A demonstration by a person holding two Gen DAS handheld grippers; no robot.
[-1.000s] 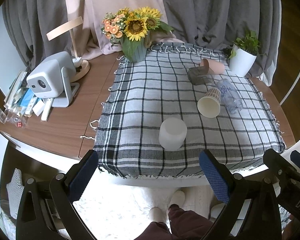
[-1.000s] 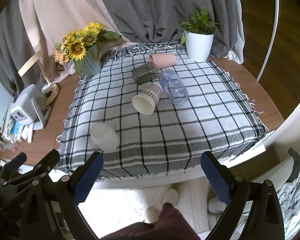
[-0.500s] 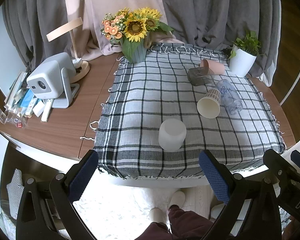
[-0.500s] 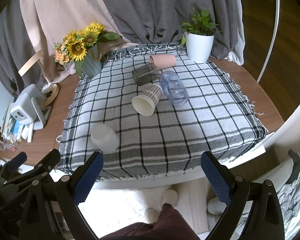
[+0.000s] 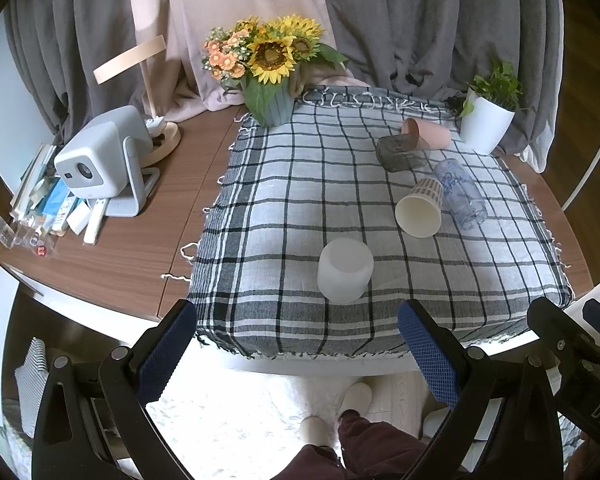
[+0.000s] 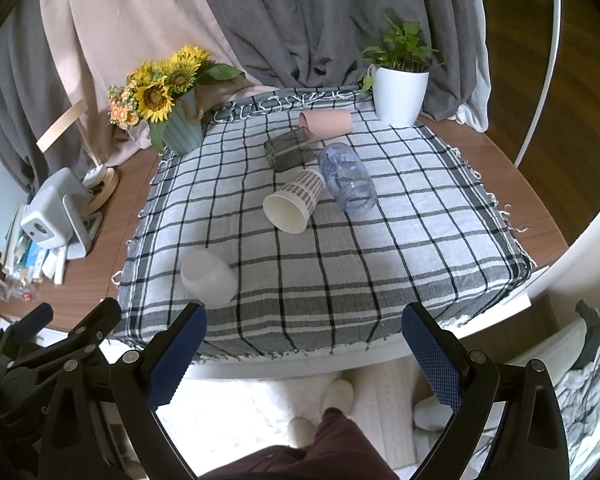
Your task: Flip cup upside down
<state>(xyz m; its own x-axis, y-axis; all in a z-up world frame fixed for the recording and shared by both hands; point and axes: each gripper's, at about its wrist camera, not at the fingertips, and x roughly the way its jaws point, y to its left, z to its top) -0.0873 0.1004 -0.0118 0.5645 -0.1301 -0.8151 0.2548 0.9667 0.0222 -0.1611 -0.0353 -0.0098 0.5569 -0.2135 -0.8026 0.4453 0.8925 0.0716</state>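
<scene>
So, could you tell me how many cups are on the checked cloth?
5. A white cup stands inverted near the front-left; a paper cup, a clear blue cup, a dark grey cup and a pink cup lie sideways farther back.

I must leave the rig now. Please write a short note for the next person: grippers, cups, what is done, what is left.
Left gripper: open, empty, at the near edge of the cloth.
Right gripper: open, empty, also at the near edge.
White cup: stands upside down near the front.
Paper cup, blue cup, grey cup, pink cup: lying on their sides together at the back.
Done: white cup appears flipped.
Left: the other four.
</scene>
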